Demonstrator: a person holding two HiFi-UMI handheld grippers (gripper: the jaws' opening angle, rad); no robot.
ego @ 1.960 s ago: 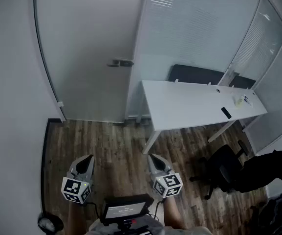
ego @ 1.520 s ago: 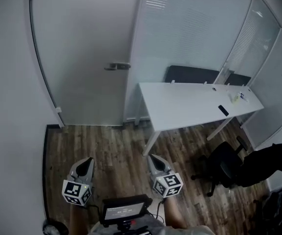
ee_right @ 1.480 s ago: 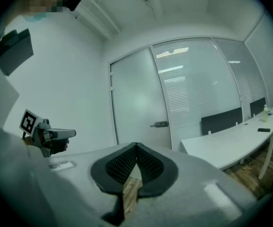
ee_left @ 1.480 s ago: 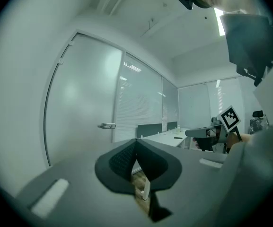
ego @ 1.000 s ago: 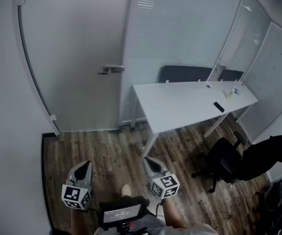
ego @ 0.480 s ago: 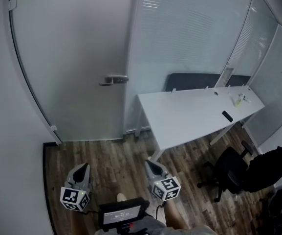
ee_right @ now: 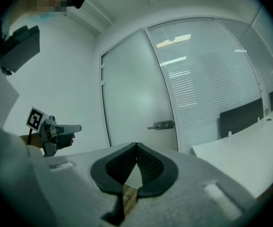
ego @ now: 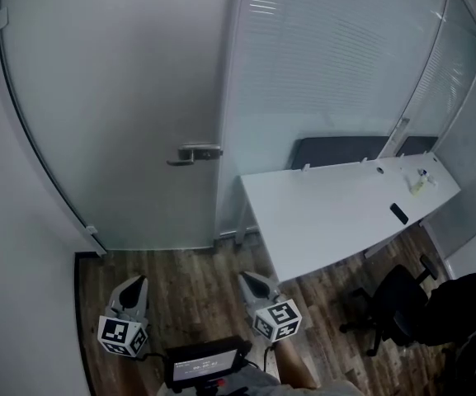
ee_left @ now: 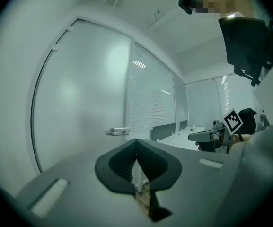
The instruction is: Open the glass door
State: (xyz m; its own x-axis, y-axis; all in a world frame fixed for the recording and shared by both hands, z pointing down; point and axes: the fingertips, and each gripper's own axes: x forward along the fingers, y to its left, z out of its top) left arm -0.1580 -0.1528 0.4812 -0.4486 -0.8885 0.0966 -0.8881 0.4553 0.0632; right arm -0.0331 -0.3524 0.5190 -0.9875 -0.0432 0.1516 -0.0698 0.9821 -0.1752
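Observation:
The frosted glass door (ego: 114,106) stands closed ahead, with a metal lever handle (ego: 195,153) at its right edge; the handle (ee_left: 117,131) shows in the left gripper view, and the handle (ee_right: 161,125) shows in the right gripper view too. My left gripper (ego: 136,284) is low at the left, shut with nothing in it, well short of the door. The right gripper (ego: 247,280) is beside it, shut and empty too, below the handle in the head view. In their own views the left gripper (ee_left: 136,141) and right gripper (ee_right: 136,146) both point at the door.
A white desk (ego: 336,213) stands right of the door, along a glass wall with blinds (ego: 336,64). A black office chair (ego: 398,304) sits at the right. A white wall (ego: 7,246) bounds the left. Wood floor (ego: 188,279) lies between me and the door.
Both grippers and the camera have moved toward the door: the door and handle look larger and nearer, and less floor shows in front. Both grippers stay shut.

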